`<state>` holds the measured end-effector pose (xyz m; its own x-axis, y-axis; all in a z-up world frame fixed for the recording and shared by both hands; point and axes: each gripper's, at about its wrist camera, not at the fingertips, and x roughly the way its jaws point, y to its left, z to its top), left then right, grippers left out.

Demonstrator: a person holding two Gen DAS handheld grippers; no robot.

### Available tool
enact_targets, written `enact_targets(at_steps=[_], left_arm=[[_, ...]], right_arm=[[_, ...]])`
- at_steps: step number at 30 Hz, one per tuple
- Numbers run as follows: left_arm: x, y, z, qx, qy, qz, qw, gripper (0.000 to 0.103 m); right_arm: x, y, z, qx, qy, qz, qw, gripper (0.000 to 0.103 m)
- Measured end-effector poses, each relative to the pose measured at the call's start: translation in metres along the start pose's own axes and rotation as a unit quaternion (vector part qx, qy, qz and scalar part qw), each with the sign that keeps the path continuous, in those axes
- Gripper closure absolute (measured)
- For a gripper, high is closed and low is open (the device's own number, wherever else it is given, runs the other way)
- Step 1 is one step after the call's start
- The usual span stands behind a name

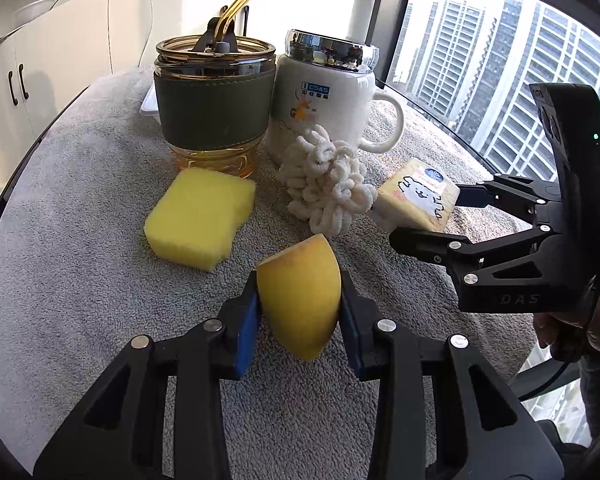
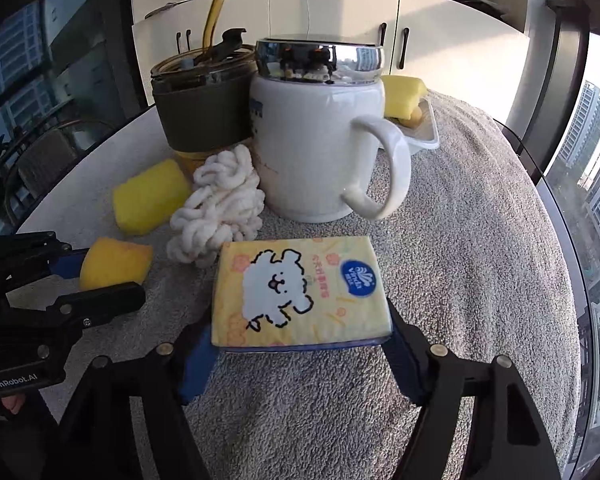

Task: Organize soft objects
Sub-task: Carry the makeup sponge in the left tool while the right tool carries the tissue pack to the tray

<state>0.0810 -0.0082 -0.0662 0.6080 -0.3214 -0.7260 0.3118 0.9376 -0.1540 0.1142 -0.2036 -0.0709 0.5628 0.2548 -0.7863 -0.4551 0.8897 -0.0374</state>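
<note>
My left gripper (image 1: 299, 312) is shut on a yellow wedge-shaped sponge (image 1: 300, 296), held above the grey towel; it also shows in the right wrist view (image 2: 114, 262). My right gripper (image 2: 302, 344) is shut on a yellow tissue pack with a white dog print (image 2: 300, 290), also in the left wrist view (image 1: 418, 196). A yellow block sponge (image 1: 200, 222) and a cream chenille scrubber (image 1: 326, 184) lie on the towel between the grippers and the cups.
A glass tumbler with green sleeve and straw (image 1: 214, 108) and a white lidded mug (image 1: 324, 104) stand behind. A white tray (image 2: 422, 132) with another yellow sponge (image 2: 402, 94) sits behind the mug. The grey towel (image 1: 80, 220) covers the round table; windows lie beyond.
</note>
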Motion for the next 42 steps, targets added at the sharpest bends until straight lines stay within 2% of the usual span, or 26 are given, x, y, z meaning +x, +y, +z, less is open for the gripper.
enact_targets(at_steps=[13,19,23,27,31,38,42], left_arm=[[-0.051,0.019,0.013,-0.007,-0.036,0.007,0.9993,0.07],[-0.064,0.026,0.022,-0.009,-0.049,0.005,0.9988,0.07],[-0.076,0.037,0.035,-0.008,-0.063,0.02,0.9978,0.07],[-0.089,0.055,0.059,0.0,-0.082,0.038,0.9959,0.07],[-0.095,0.07,0.084,0.006,-0.092,0.039,0.995,0.07],[-0.084,0.091,0.148,0.055,-0.102,0.063,0.9913,0.07],[-0.062,0.107,0.188,0.069,-0.093,0.056,0.9916,0.069]], right_arm=[[-0.067,-0.008,0.003,-0.002,-0.014,0.004,1.0,0.028],[-0.079,-0.01,0.012,-0.007,-0.025,-0.002,1.0,0.028],[-0.09,-0.023,0.022,-0.003,-0.038,-0.011,0.999,0.028],[-0.102,-0.041,0.04,-0.002,-0.053,-0.029,0.998,0.028],[-0.111,-0.056,0.062,-0.013,-0.069,-0.042,0.997,0.028],[-0.105,-0.084,0.12,-0.056,-0.078,-0.055,0.994,0.028],[-0.088,-0.108,0.161,-0.063,-0.071,-0.051,0.994,0.028]])
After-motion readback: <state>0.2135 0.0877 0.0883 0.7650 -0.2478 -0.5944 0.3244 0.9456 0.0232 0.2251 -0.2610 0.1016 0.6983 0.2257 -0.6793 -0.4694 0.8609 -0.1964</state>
